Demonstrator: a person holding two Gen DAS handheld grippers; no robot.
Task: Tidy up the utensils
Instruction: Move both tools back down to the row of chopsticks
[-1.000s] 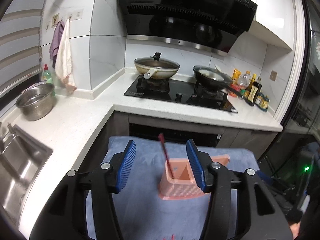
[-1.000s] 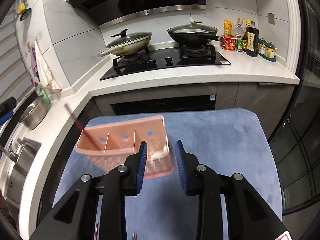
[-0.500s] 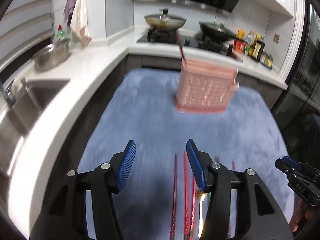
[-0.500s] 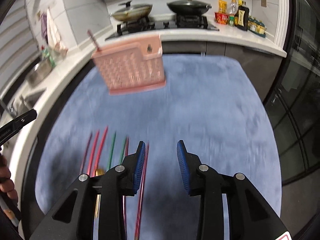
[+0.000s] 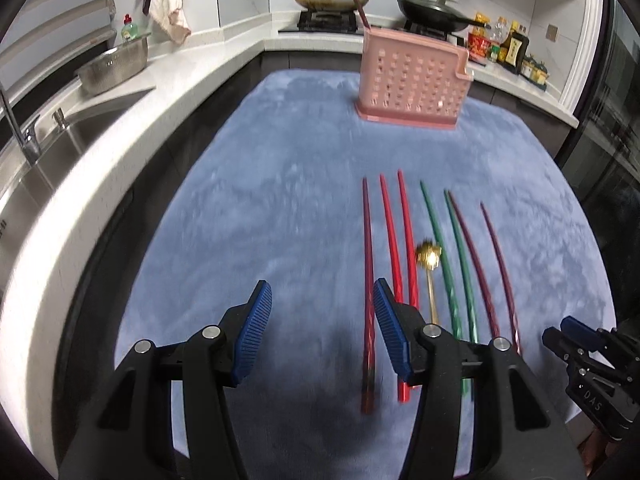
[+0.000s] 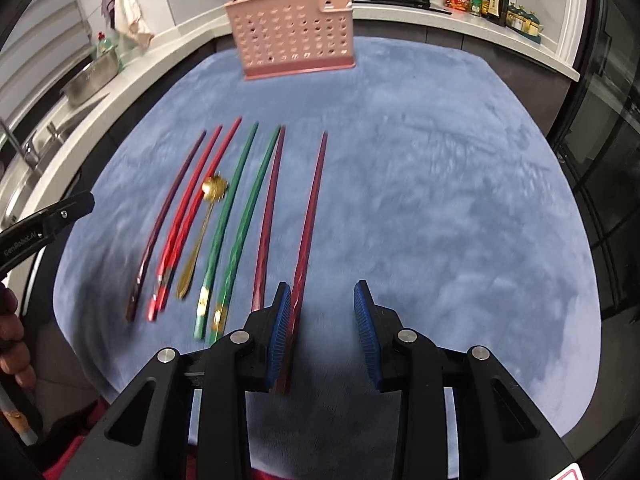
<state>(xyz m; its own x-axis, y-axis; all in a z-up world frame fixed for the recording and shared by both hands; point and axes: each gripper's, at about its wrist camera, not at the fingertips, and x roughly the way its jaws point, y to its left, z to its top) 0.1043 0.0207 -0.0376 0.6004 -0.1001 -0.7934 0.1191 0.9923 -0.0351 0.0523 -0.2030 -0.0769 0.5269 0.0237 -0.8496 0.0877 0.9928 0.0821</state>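
Both claws tilt steeply down, jaws apart and empty: left claw (image 5: 322,330) beside slim faceted chopsticks (image 5: 404,240), right claw (image 6: 322,330) above blue plush mat (image 6: 440,180); perforated pink basket (image 6: 290,34) far.

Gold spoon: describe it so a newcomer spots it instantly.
Start at the blue mat in front of the pink basket. A row of chopsticks lies on its left part. The spoon lies among them, between the red pair and the green pair: the only gold piece, shorter, with a round bowl.

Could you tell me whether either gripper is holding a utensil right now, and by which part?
Nothing is held: left gripper and right gripper are both open above the chopsticks.
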